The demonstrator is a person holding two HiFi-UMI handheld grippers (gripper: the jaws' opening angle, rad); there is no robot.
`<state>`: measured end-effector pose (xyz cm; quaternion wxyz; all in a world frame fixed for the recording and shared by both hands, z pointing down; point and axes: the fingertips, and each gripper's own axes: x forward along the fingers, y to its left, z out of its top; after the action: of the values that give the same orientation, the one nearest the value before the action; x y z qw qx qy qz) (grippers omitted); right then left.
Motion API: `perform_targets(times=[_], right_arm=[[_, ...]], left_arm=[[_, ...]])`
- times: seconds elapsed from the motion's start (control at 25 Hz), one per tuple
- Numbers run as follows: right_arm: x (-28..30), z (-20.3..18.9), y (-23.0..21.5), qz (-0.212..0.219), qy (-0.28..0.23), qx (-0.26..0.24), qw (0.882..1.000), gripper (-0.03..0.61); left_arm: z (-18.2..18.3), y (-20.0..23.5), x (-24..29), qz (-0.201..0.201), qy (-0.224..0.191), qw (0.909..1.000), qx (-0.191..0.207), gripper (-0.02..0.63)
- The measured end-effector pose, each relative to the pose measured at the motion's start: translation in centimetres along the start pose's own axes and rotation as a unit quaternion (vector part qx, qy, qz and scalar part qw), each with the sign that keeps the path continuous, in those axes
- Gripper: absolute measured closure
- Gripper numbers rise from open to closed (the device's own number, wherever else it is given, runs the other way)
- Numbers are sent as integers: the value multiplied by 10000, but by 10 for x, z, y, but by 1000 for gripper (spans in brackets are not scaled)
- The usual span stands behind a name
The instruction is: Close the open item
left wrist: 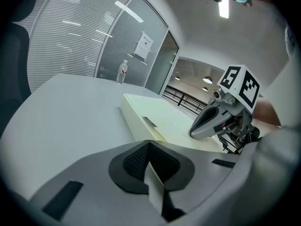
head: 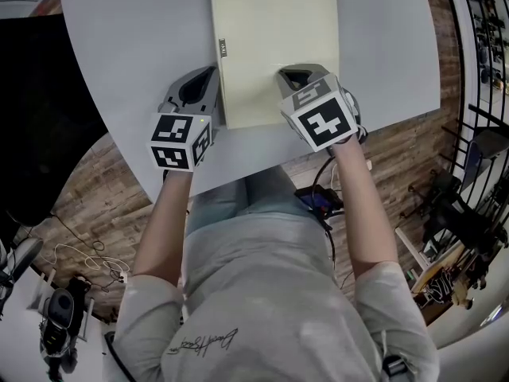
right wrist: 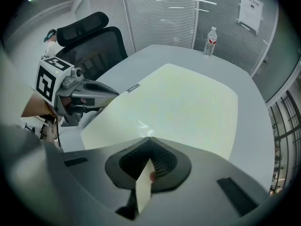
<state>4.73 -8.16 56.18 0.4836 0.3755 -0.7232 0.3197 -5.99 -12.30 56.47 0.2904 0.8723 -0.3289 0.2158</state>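
Grey desk carries a cream box lying flat near its front edge, lid apparently down, so closing looks finished. Left gripper beside it and right gripper over its near edge both have jaws together, empty.

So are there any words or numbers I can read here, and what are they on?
Nothing here reads clearly.
Dark tag on the cream case: too small to read.
Cursive print on the person's shirt: too blurred to read.
Paper sheet on the glass wall: too small.
Bottle label: too small.
Marker cubes: square patterns only, no words.
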Motion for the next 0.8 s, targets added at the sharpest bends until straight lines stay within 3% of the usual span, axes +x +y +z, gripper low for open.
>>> perform_targets(times=[0.8], right_arm=[[2, -2, 0, -61, 8, 4, 10000, 566]], left_arm=[[-1, -1, 1, 4, 11, 10000, 2, 606]])
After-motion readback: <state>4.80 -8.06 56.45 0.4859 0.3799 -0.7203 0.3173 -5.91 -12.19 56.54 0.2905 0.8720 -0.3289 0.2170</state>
